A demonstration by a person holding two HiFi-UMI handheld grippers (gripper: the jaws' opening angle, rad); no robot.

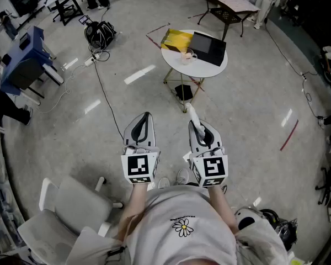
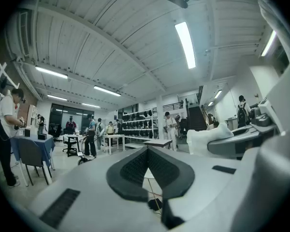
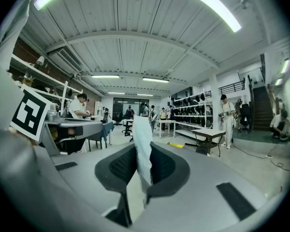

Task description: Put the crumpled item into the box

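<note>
Lengthwise, crumpled item jutting forward, clamped by right hand-held gripper

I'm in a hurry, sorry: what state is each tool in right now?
Left tool: closed, empty.
Right tool: closed on the crumpled item.

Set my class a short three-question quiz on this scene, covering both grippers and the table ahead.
1. True or false: the left gripper is shut with nothing between its jaws.
2. What clamps the white crumpled item? A. the left gripper B. the right gripper C. neither
3. In a few words: what does the yellow item rest on?
Key: 1 true; 2 B; 3 the round white table.
</note>
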